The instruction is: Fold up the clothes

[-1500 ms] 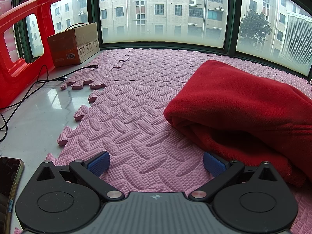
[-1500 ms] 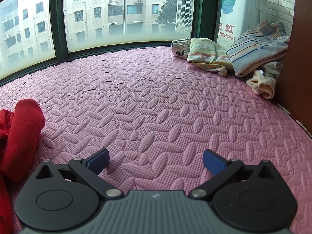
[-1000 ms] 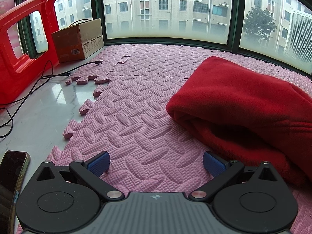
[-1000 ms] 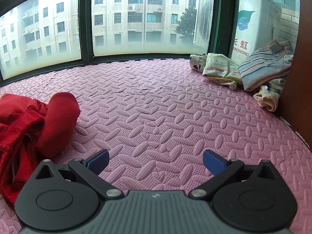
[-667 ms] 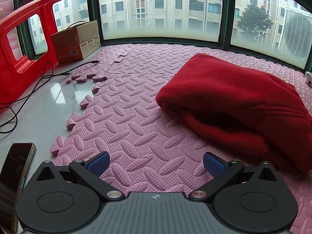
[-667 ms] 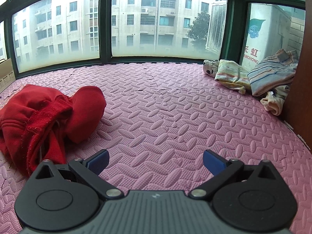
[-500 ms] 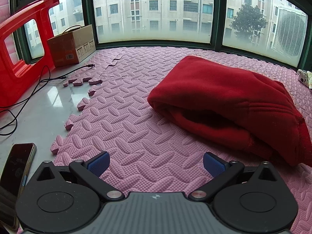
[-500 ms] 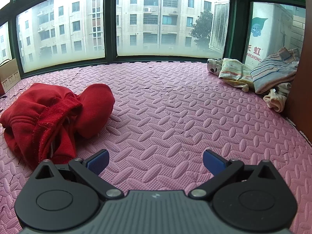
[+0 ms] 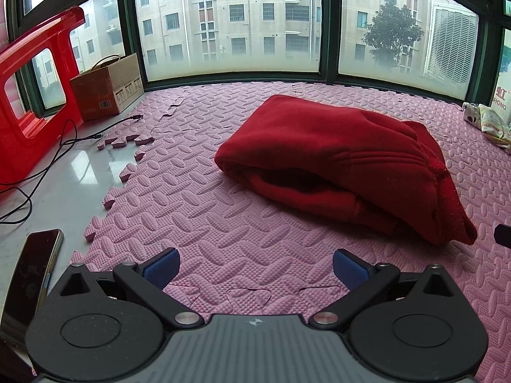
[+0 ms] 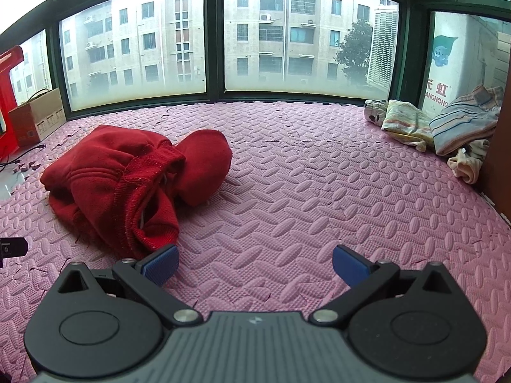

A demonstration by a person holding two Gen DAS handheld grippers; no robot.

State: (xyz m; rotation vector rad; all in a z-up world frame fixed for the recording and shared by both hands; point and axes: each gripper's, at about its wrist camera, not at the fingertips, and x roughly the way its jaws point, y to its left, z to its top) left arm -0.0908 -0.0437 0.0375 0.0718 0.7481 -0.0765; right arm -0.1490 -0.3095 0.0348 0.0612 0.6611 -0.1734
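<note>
The left gripper (image 9: 254, 269) has its jaws spread wide with nothing between the 2 blue pads (image 9: 161, 266) but bare pink foam mat (image 9: 242, 223); the right gripper (image 10: 254, 268) stands the same way, wide apart and holding nothing, its left pad low in the frame just beside the nearest hem of the red garment (image 10: 127, 178).

In the left wrist view the garment (image 9: 348, 162) lies at centre right of the frame, a thick fleece bundle doubled over itself, with a ribbed band along its right edge; in the right wrist view it fills the centre left, hem and what looks like a hood or sleeve bunched together. It rests on the mat, apart from both sets of fingers.

Further out: a phone (image 9: 30, 282) at the lower left on the bare floor, a cable (image 9: 48, 159) and red plastic furniture (image 9: 28, 95) at the left, a cardboard box (image 9: 107, 87) at the upper left; a pile of striped clothes (image 10: 447, 124) at the right edge of the right view.

Judging from this, the piece is roughly bundled, not neatly folded, so grasping is likely next. The risks: the thick fleece may make a pinch catch several layers at once, dragging the whole lump instead of 1 edge; the mat's jigsaw seams could snag a low fingertip; a wide leftward sweep could knock the phone or hook the cable.
</note>
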